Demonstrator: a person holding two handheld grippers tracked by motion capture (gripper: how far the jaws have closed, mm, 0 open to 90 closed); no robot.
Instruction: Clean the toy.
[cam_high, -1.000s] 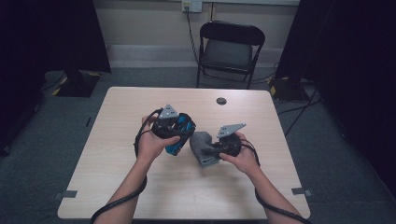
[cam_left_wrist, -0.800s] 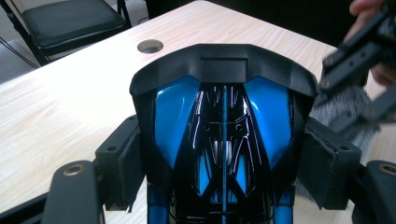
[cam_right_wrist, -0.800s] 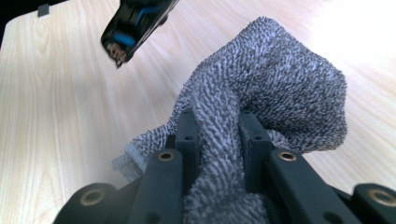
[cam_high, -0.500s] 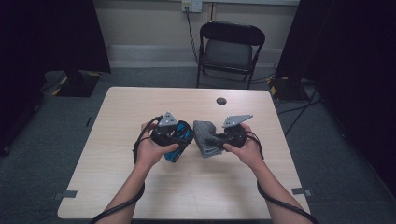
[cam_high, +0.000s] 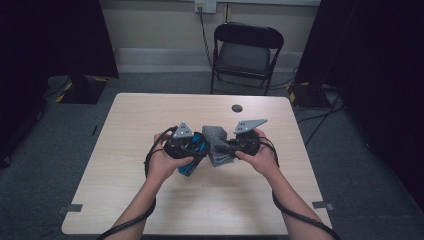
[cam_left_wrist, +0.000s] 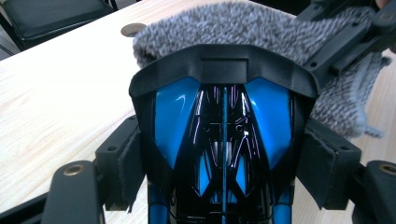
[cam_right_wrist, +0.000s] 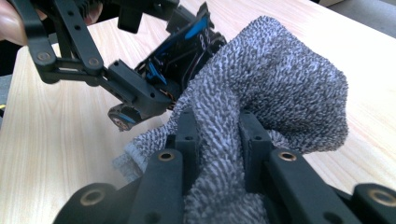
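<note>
Grey cloth (cam_right_wrist: 261, 88) pinched, right hand-held gripper (cam_right_wrist: 217, 135)

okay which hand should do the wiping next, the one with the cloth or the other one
Right. The right gripper is shut on the grey terry cloth, which touches the glossy blue-and-black toy car. The left gripper clamps the car, so it should only hold it steady.

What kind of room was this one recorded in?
Probably a makeshift recording room or lab corner, not a home. A bare light wooden table stands on grey carpet, a black folding chair waits behind it, dark curtains hang at the sides, and cables trail across the floor.
</note>
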